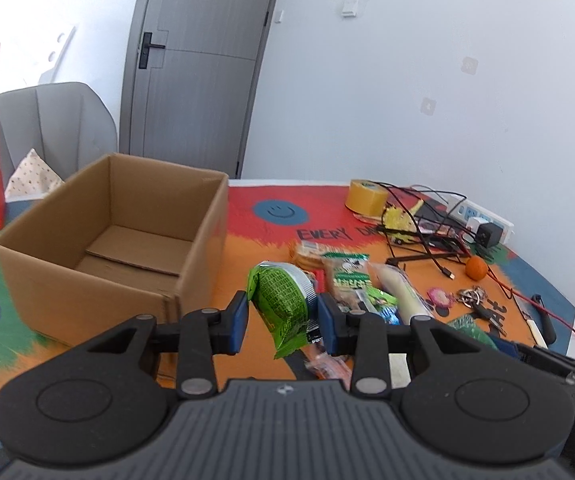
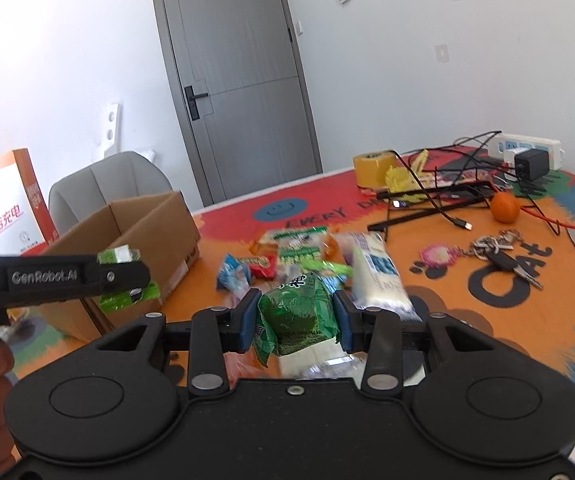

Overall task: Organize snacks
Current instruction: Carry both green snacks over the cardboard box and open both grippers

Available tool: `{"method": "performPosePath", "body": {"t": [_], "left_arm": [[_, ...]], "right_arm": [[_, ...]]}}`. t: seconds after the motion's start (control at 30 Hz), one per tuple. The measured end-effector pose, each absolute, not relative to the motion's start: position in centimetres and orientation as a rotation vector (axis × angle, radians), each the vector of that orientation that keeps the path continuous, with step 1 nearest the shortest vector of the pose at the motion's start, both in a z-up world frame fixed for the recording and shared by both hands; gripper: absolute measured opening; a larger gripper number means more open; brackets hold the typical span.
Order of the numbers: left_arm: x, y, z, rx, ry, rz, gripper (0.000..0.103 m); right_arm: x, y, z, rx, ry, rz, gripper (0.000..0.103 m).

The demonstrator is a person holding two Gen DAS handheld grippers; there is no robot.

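We hold one green snack packet (image 1: 283, 304) in the left gripper (image 1: 281, 316), another (image 2: 297, 316) in the right gripper (image 2: 297, 320); carry both clear over the box (image 1: 107, 216) rim at left before letting go.

A green snack packet (image 1: 283, 304) sits between blue pads (image 1: 240, 320) of a black gripper (image 1: 283, 322), over a desk (image 1: 271, 236) patterned orange, red, green and blue, beside a brown cardboard box (image 1: 111, 236).

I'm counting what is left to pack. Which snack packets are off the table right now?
Two green ones: the green packet clamped in the left gripper and the green packet clamped in the right gripper. The other packets lie on the table.
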State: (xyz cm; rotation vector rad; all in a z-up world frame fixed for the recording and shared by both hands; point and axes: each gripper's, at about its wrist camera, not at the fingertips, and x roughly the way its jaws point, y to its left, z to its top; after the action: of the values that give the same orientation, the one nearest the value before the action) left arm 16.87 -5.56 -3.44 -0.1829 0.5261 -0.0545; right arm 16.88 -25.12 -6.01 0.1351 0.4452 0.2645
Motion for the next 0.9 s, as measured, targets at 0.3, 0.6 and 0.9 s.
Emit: {"method": "performPosePath", "body": {"t": [0.3, 0.6, 0.9], "left_arm": [[16.1, -2.6, -1.6, -0.184, 0.478, -0.008, 0.036], [16.3, 0.8, 0.3, -0.159, 0.452, 0.064, 0.036], [17.9, 4.5, 0.2, -0.172, 0.482, 0.124, 0.036]], "right_arm": [[17.4, -22.4, -3.8, 0.135, 0.402, 0.315, 0.039], [18.8, -18.9, -2.0, 0.126, 0.365, 0.380, 0.039], [21.1, -14.9, -1.7, 0.165, 0.394, 0.460, 0.039]]}}
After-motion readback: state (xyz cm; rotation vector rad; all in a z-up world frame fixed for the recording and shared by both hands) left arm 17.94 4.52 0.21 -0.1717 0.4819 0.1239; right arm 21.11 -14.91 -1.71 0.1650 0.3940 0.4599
